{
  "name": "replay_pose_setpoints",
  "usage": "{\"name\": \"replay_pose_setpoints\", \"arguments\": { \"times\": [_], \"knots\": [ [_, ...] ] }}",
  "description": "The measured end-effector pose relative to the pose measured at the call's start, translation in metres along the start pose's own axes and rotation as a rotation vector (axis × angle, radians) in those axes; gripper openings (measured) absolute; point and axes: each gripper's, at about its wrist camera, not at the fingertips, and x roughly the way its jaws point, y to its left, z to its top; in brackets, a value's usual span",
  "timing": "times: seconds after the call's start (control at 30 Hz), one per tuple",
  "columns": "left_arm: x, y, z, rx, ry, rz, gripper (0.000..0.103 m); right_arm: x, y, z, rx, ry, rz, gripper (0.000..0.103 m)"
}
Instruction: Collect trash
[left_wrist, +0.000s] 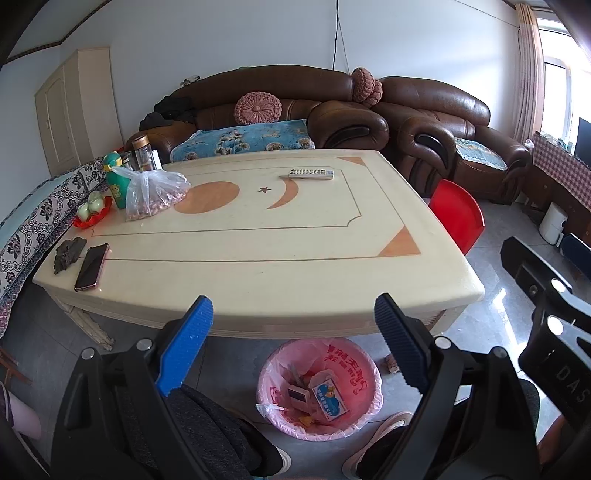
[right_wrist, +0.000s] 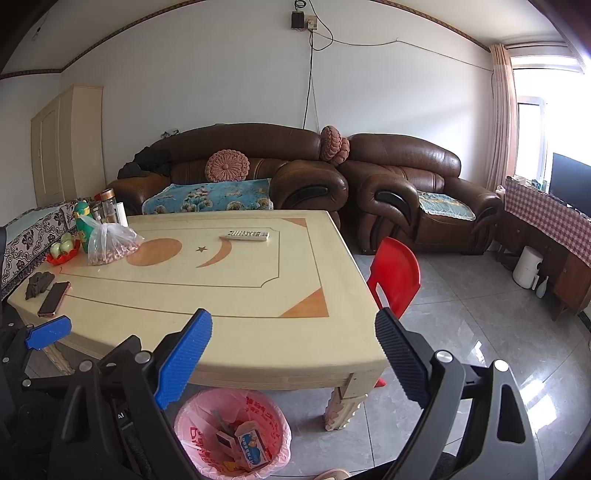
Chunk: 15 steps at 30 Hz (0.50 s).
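Observation:
A bin with a pink liner (left_wrist: 369, 369) (right_wrist: 192, 413) stands on the floor under the near edge of the cream table (left_wrist: 258, 251) (right_wrist: 221, 288). Small cardboard boxes (left_wrist: 330, 400) (right_wrist: 253, 448) and scraps lie inside it. My left gripper (left_wrist: 293, 332) hovers above the bin and the table's front edge, open, with nothing between its blue fingers. My right gripper (right_wrist: 293, 350) is held beside it to the right, also open and holding nothing. On the table lie a dark crumpled lump (left_wrist: 68, 254), a phone (left_wrist: 91, 267) and a remote (left_wrist: 311, 173).
At the table's left end are a plastic bag of nuts (left_wrist: 155, 195), a green bottle (left_wrist: 116, 184) and a red dish of fruit (left_wrist: 92, 212). A red chair (left_wrist: 458, 214) stands at the right end. Brown sofas (right_wrist: 406, 184) line the far wall. A person's shoe (left_wrist: 384, 432) is by the bin.

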Motion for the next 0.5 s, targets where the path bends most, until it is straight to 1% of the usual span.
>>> {"name": "replay_pose_setpoints", "arguments": {
  "times": [0.27, 0.4, 0.5],
  "knots": [
    [0.0013, 0.0029, 0.0002, -0.002, 0.005, 0.007, 0.087, 0.0015, -0.0011, -0.0006, 0.012, -0.001, -0.011, 0.088],
    [0.0004, 0.0043, 0.0007, -0.002, 0.000, 0.002, 0.087, 0.0034, -0.0002, -0.0004, 0.013, 0.001, -0.010, 0.088],
    [0.0016, 0.0044, 0.0015, -0.002, 0.012, -0.012, 0.087, 0.0028, -0.0004, -0.0002, 0.013, 0.000, -0.010, 0.088]
  ]
}}
